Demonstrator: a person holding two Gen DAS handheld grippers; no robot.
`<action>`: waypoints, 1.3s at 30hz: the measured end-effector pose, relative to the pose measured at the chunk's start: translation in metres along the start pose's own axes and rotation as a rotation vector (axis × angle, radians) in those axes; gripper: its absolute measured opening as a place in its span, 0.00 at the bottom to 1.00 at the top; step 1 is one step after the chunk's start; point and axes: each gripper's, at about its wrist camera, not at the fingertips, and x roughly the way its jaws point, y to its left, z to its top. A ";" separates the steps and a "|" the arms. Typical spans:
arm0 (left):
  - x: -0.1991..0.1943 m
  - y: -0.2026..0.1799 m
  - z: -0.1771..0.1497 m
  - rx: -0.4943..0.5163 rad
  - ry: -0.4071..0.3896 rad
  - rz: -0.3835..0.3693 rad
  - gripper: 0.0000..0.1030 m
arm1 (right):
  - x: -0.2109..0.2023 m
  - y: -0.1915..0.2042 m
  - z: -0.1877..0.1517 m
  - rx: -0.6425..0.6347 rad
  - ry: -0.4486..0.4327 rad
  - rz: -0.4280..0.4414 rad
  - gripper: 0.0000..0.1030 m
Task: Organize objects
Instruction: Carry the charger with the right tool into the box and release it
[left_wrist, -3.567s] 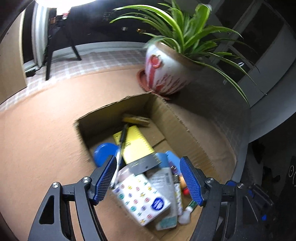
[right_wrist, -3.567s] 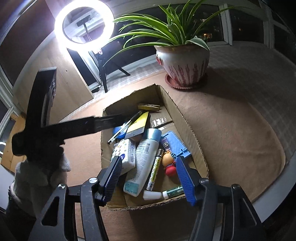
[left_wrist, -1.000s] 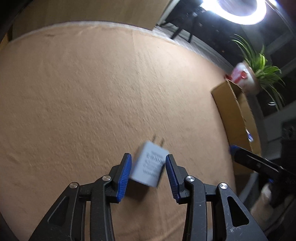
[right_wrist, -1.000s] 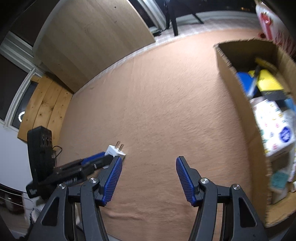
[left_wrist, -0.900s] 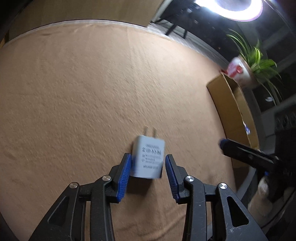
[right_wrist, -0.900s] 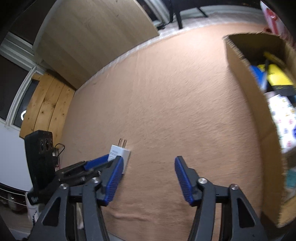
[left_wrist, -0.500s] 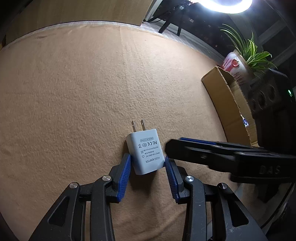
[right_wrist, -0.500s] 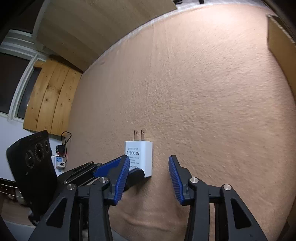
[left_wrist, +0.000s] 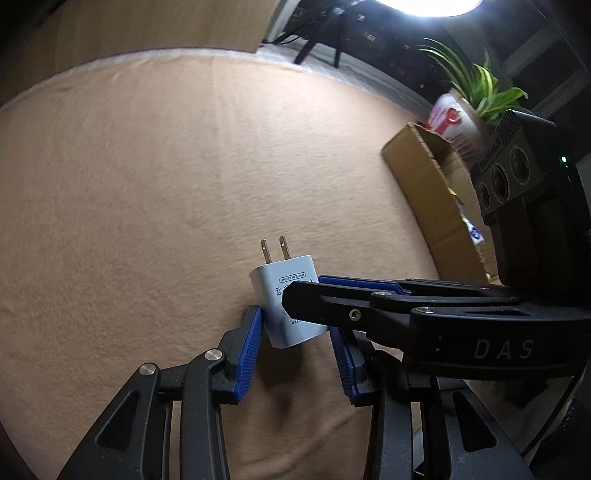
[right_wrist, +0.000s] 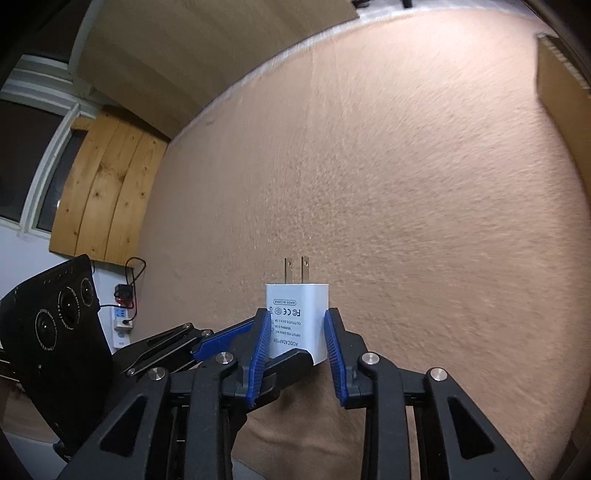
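Two hand-held grippers (left_wrist: 297, 345) (right_wrist: 297, 339), pitched down, flanking adapter (right_wrist: 297, 325)

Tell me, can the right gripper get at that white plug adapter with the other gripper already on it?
Probably yes. The right gripper has just been closing, and its pads already flank the white plug adapter; the left gripper clamps it crosswise, leaving those sides free.

Adapter (right_wrist: 297, 321) between right tool (right_wrist: 297, 343) pads, cardboard box (left_wrist: 424, 184) far right on tablecloth (left_wrist: 147, 184).
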 end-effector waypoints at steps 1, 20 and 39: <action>-0.002 -0.008 0.001 0.016 -0.004 -0.004 0.38 | -0.006 -0.001 -0.001 0.000 -0.013 -0.004 0.27; 0.034 -0.195 0.046 0.333 0.022 -0.202 0.38 | -0.172 -0.104 -0.044 0.188 -0.330 -0.141 0.27; 0.092 -0.297 0.063 0.480 0.052 -0.236 0.72 | -0.239 -0.168 -0.065 0.300 -0.494 -0.285 0.49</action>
